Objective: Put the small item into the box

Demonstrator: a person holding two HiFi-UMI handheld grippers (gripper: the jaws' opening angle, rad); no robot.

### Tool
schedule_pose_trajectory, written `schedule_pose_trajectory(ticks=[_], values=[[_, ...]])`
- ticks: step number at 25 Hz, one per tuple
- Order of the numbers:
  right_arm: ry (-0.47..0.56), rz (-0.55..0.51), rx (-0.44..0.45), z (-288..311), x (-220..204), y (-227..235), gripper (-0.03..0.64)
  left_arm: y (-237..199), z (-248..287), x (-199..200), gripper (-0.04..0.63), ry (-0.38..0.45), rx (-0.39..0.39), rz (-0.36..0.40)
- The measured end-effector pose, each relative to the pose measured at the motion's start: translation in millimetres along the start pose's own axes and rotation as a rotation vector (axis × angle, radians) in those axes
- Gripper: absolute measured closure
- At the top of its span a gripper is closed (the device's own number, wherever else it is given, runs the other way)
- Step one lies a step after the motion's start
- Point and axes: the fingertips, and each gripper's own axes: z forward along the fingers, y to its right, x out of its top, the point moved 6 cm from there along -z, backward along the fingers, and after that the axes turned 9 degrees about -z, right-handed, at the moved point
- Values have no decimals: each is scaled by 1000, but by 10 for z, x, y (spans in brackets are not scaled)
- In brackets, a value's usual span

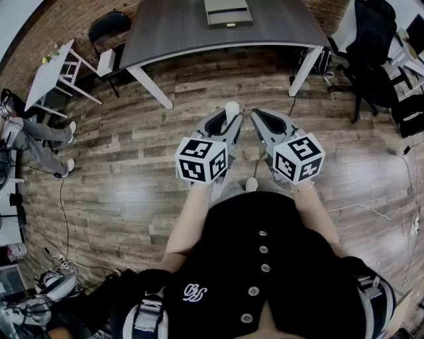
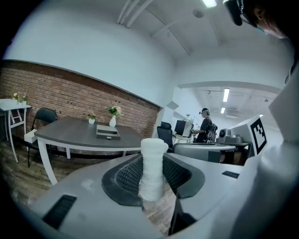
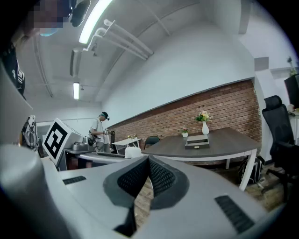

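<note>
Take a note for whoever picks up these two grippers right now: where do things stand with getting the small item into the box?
Left gripper: shut on the small white item, which stands upright between the jaws.
Right gripper: jaws together, nothing in them.
Box: grey, on the dark table ahead, across a stretch of wood floor from where the person stands.
Done: the item is picked up and in hand.
Left: walk to the table, bring the left gripper over the box, lower the item in and open the jaws.
</note>
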Motion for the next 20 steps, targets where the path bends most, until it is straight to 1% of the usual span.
schedule_pose_trajectory(ticks=[5, 11, 14, 17, 20], values=[[13, 1, 17, 124, 47, 68, 615, -78, 91, 49, 466, -6, -1, 1], [8, 4, 13, 170, 55, 153, 615, -150, 172, 107, 466, -7, 4, -10], [37, 36, 0, 189, 59, 224, 615, -173, 242, 111, 466, -9, 0, -10], [71, 73, 1, 233, 87, 349, 614, -183, 356, 144, 466, -13, -13, 5], [74, 57, 9, 266, 114, 478, 614, -214, 476, 214, 466, 5, -7, 7]])
